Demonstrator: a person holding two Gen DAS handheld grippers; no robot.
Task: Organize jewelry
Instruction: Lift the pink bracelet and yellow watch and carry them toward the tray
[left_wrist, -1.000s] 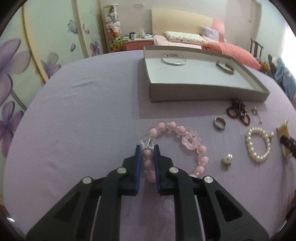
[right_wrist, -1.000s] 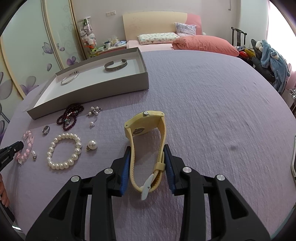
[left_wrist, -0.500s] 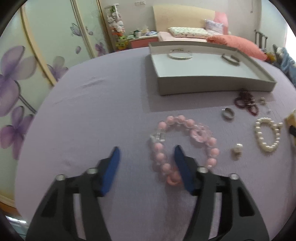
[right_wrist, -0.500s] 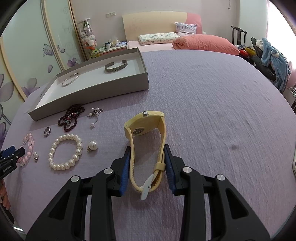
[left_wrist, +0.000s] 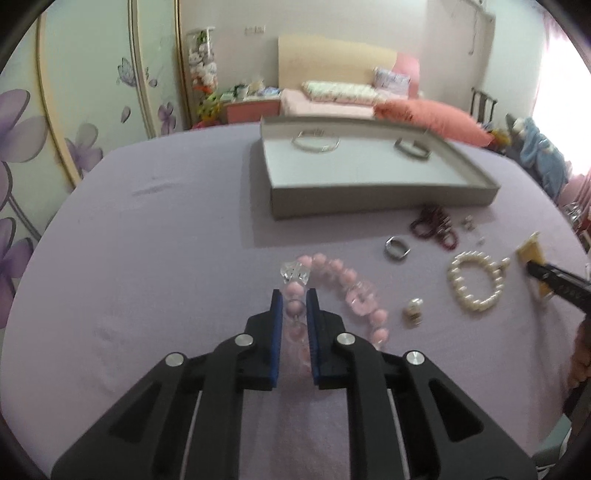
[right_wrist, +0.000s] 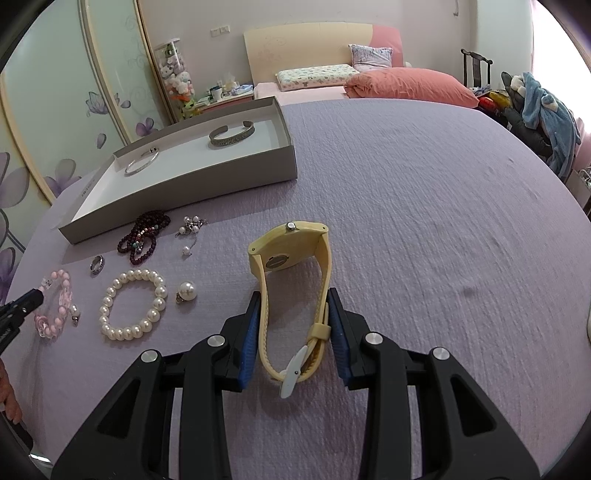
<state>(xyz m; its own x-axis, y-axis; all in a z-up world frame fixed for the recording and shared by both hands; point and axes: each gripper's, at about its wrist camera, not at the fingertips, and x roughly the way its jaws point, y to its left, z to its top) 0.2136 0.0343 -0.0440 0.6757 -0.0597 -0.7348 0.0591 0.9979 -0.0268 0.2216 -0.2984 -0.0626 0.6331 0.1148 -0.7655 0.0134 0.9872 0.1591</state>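
My left gripper (left_wrist: 294, 295) is closing on the pink bead bracelet (left_wrist: 347, 277), its blue pads pressing the strand just below the clear charm. The rest of the bracelet trails to the right on the purple bedspread. In the right wrist view the same bracelet (right_wrist: 61, 295) lies at the far left, with the left gripper's tip (right_wrist: 35, 295) on it. My right gripper (right_wrist: 293, 295) is shut on the strap of a yellow watch (right_wrist: 284, 247), which stands upright. The grey tray (left_wrist: 369, 203) behind holds a silver bangle (left_wrist: 314, 149) and a cuff (left_wrist: 412, 151).
Loose on the bedspread between the grippers are a white pearl bracelet (right_wrist: 107, 299), a pearl pendant (right_wrist: 186, 290), a silver ring (right_wrist: 96, 264), dark red beads (right_wrist: 144, 236) and small earrings (right_wrist: 192, 223). Pillows and a headboard lie beyond the tray (right_wrist: 184, 195).
The left gripper held the pink bracelet, opened wide half a second ago, and has closed on the strand again, tilted slightly upward. The right gripper and the watch have not moved.
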